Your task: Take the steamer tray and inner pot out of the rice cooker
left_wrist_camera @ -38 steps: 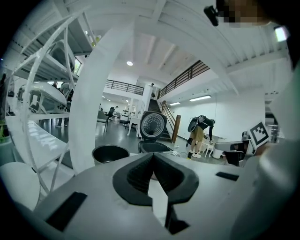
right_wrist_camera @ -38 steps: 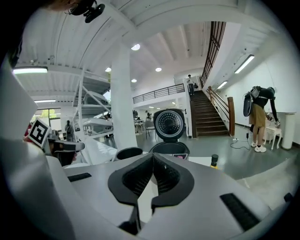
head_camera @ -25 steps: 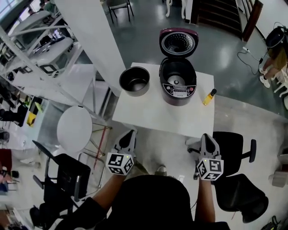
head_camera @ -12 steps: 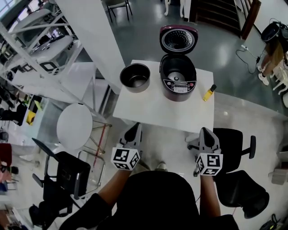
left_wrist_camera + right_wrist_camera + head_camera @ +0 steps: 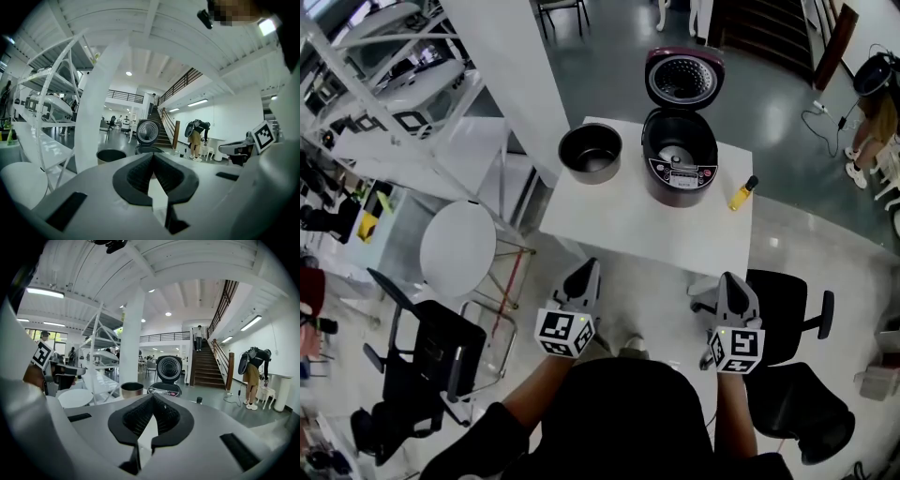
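Observation:
The dark red rice cooker (image 5: pixel 680 167) stands on the white table (image 5: pixel 647 230) with its lid (image 5: pixel 684 78) swung up; its well looks empty down to the heating plate. The dark inner pot (image 5: pixel 591 153) sits on the table to the cooker's left, apart from it. I cannot make out a steamer tray. My left gripper (image 5: pixel 589 272) and right gripper (image 5: pixel 729 281) hover short of the table's near edge, both shut and empty. Over the closed jaws, the left gripper view shows the pot (image 5: pixel 111 154) and lid (image 5: pixel 148 132). The right gripper view shows the pot (image 5: pixel 132 389) and cooker (image 5: pixel 165 389).
A small yellow bottle (image 5: pixel 742 193) stands right of the cooker. A round white stool (image 5: pixel 457 249) and a black chair (image 5: pixel 436 361) are at my left, another black chair (image 5: pixel 787 309) at my right. A white column (image 5: pixel 502 75) and shelving rise at the left. A person (image 5: pixel 874 117) bends far right.
Both grippers have edged a little toward the table, the left one also drifting slightly right. Pot, cooker and bottle stay where they were on the table.

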Available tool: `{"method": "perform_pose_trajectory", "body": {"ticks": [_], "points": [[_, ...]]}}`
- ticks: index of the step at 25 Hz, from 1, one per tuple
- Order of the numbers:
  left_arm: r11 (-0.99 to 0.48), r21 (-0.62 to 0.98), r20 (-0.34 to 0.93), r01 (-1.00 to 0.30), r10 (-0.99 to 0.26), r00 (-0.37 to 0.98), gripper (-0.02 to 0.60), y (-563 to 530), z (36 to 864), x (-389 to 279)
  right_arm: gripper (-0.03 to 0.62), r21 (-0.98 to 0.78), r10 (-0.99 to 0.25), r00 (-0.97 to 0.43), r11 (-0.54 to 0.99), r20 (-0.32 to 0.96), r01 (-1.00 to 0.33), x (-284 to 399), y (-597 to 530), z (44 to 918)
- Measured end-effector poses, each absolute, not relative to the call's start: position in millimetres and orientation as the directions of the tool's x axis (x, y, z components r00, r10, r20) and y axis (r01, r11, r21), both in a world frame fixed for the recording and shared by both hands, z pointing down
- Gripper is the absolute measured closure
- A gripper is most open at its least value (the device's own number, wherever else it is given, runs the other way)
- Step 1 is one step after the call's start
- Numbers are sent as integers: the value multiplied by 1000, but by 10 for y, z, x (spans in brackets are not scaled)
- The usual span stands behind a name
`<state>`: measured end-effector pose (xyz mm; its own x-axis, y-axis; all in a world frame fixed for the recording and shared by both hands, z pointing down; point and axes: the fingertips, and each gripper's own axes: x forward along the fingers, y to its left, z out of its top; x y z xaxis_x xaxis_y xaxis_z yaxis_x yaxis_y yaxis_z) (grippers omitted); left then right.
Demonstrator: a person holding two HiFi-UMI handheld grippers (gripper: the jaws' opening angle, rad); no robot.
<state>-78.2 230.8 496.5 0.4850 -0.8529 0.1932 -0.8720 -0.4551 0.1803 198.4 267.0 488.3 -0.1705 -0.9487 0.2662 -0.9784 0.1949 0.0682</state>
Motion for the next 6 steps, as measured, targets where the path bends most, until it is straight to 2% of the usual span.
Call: {"method": "perform_pose_trajectory", "body": {"ticks": [6], "points": [[-463,185,194,-867,-848,494,577,2349,4979,-754,594,51,-950,-183,202,251,-978,1898,2634,4873]]}}
